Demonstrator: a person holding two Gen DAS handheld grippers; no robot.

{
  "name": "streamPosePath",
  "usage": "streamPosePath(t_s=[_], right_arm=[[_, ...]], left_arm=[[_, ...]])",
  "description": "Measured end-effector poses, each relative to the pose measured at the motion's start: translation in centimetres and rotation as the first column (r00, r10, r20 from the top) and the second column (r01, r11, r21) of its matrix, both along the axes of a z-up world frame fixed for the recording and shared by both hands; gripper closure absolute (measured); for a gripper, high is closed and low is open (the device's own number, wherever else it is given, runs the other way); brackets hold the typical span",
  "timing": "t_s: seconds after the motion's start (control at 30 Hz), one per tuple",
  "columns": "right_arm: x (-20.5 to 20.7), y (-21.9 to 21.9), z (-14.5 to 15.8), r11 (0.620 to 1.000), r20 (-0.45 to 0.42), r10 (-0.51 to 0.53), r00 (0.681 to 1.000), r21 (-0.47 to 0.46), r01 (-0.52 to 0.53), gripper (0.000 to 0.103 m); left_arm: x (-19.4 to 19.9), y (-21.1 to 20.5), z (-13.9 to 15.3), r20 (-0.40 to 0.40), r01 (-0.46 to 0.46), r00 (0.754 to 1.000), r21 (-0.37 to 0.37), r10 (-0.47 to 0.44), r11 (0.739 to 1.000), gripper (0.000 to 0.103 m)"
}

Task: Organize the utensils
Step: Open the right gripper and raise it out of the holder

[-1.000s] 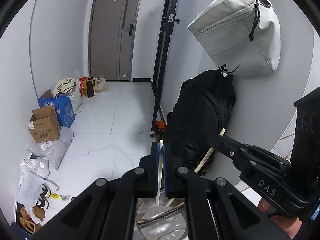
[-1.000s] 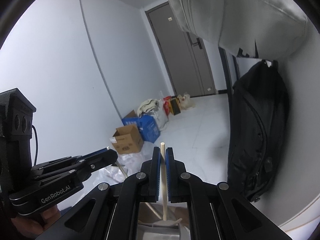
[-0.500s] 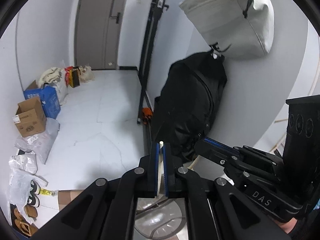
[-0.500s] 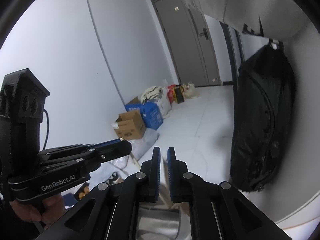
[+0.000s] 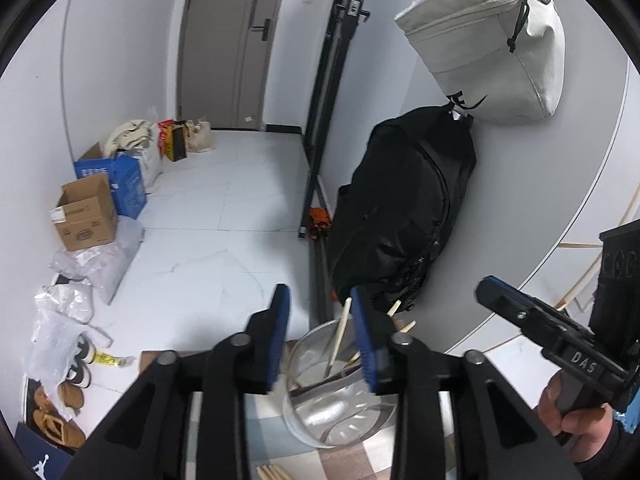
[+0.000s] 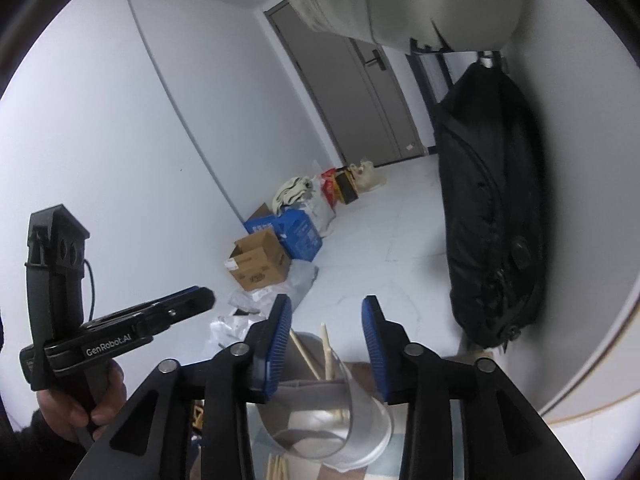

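Observation:
A clear glass container (image 5: 332, 392) stands on a checked cloth just below my left gripper (image 5: 320, 336), which is open and empty. Several wooden chopsticks (image 5: 340, 332) stand in the container, leaning on its rim. My right gripper (image 6: 326, 344) is open and empty above the same container (image 6: 344, 420), with chopsticks (image 6: 326, 348) standing up between its fingers. More wooden sticks (image 5: 272, 471) lie on the cloth near the bottom edge. Each gripper shows in the other's view, the right one (image 5: 532, 320) and the left one (image 6: 160, 312).
A black backpack (image 5: 400, 216) and a grey bag (image 5: 492, 40) hang on the wall to the right. Cardboard boxes (image 5: 84, 212), plastic bags and shoes (image 5: 60, 400) line the left wall on the white tile floor. A grey door (image 5: 228, 40) is at the far end.
Both grippers were shut on a chopstick one second ago; both have opened and the chopsticks now stand in the glass container. The left view has tilted downward.

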State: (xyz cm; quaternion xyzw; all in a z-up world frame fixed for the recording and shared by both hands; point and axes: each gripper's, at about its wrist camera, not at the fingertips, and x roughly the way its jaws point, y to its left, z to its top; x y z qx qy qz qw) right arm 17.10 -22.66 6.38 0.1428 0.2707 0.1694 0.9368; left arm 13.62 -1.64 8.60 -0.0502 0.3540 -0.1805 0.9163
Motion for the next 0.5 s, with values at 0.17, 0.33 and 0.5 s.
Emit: streamPosePath(t_s=[0.17, 0.33, 0.5], right_arm=[[-1.6, 0.1, 0.4, 1.000, 0.007, -0.007, 1.000, -0.011, 0.007, 0.064], [-3.2, 0.7, 0.8, 1.000, 0.013, -0.001, 1.000, -0.013, 0.001, 0.064], [-4.9, 1.3, 1.1, 1.000, 0.034, 0.011, 0.999, -0.014, -0.010, 0.058]], left_arm=[[-1.4, 0.6, 0.2, 0.024, -0.051, 0.998, 0.006, 0.051, 0.999, 0.063], [-3.0, 0.8, 0.6, 0.038, -0.086, 0.996, 0.022, 0.085, 0.996, 0.063], [-4.6, 0.8, 0.9, 0.065, -0.106, 0.993, 0.043, 0.103, 0.993, 0.062]])
